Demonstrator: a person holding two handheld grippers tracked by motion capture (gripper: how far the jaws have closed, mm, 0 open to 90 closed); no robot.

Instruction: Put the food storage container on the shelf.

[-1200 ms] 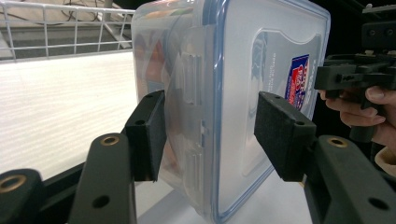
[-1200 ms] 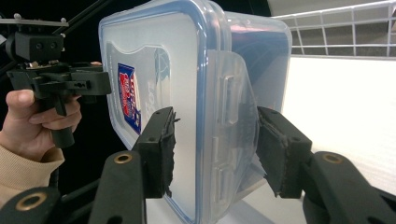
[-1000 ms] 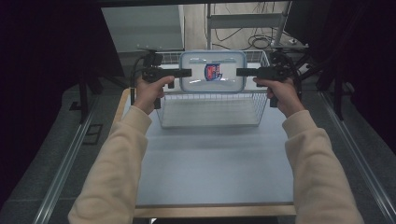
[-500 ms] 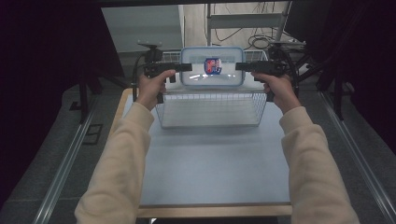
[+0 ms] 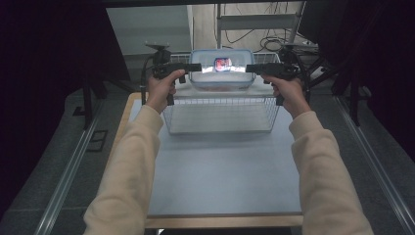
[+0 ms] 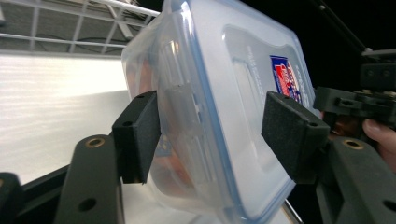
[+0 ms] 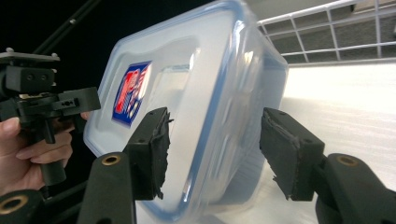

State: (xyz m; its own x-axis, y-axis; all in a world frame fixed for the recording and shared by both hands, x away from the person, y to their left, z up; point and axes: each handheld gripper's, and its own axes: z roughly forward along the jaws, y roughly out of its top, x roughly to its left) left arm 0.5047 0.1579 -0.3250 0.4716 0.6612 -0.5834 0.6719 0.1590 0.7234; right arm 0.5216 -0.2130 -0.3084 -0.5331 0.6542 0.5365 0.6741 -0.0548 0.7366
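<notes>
The step looks like letting go of the box (image 5: pixel 222 69), set behind the basket (image 5: pixel 221 113). Both grippers' jaws have just been opening: the left gripper (image 6: pixel 212 133) and right gripper (image 7: pixel 212 144) stand spread, each with a box end between its pads, gaps showing. Next, pull both straight back off the ends.
</notes>
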